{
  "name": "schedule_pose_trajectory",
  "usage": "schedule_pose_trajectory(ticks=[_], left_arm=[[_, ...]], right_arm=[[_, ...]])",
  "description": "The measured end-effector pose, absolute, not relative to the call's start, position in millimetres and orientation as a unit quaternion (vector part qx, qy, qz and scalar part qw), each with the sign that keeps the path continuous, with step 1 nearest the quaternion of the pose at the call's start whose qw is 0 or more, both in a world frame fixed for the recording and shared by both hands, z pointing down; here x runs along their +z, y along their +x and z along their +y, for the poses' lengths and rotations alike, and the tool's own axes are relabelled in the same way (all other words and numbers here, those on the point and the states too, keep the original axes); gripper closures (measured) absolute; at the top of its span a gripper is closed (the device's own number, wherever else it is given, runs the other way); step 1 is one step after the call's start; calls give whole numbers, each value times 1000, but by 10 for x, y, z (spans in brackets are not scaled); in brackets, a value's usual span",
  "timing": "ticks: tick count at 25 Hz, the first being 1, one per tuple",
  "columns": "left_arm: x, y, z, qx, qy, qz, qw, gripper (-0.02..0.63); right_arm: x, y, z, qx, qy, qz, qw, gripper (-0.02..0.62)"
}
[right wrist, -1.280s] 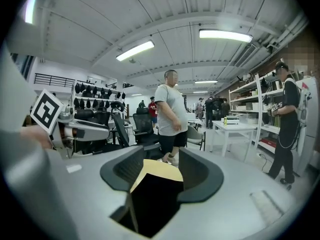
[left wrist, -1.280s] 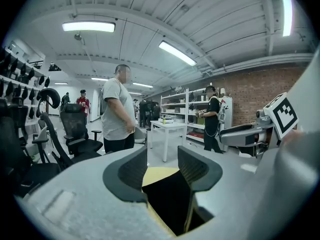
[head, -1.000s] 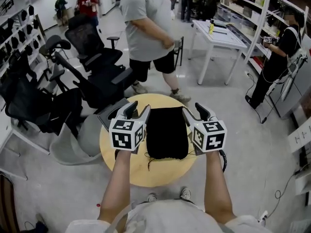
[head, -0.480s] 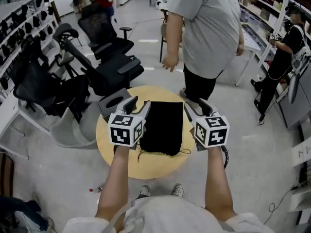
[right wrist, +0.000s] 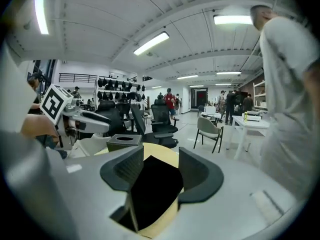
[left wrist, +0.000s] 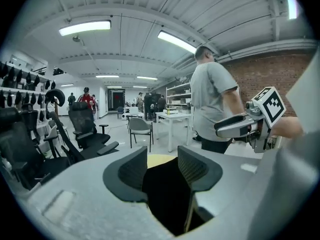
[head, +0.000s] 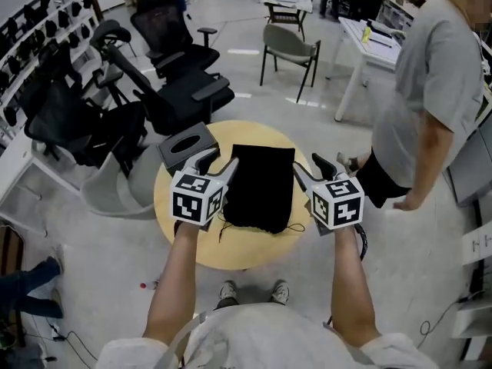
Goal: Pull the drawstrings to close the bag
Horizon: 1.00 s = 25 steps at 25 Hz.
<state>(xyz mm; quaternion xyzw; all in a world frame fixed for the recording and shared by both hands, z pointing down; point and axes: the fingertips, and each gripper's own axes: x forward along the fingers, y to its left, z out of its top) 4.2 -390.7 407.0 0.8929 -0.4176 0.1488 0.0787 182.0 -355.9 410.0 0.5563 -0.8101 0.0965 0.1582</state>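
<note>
A black drawstring bag (head: 260,187) lies flat in the middle of a round yellow table (head: 173,206). Thin drawstrings (head: 224,229) trail from its near edge, at both near corners. My left gripper (head: 217,162) hovers at the bag's left side, open, with nothing between its fingers. My right gripper (head: 309,164) hovers at the bag's right side, also open and empty. In the left gripper view the bag (left wrist: 167,189) shows beyond the open jaws of the left gripper (left wrist: 162,166). The right gripper view shows the bag (right wrist: 152,186) past the right gripper (right wrist: 160,166).
A dark tissue box (head: 187,146) stands on the table's far left edge. Black office chairs (head: 165,68) crowd the left. A person in a grey shirt (head: 430,106) stands close at the right. A grey chair (head: 288,48) and a white table (head: 377,41) are farther back.
The person in the grey shirt has walked from behind the table to its right side. Both grippers stay open on either side of the bag.
</note>
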Motion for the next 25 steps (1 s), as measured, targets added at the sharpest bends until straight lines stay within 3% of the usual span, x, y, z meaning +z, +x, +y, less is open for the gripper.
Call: schedule_pose_trajectory(ticks=[25], left_arm=[[5210, -235, -3542, 241, 905, -327, 121, 408]], right_arm=[[5111, 1511, -3233, 151, 523, -803, 243, 376]])
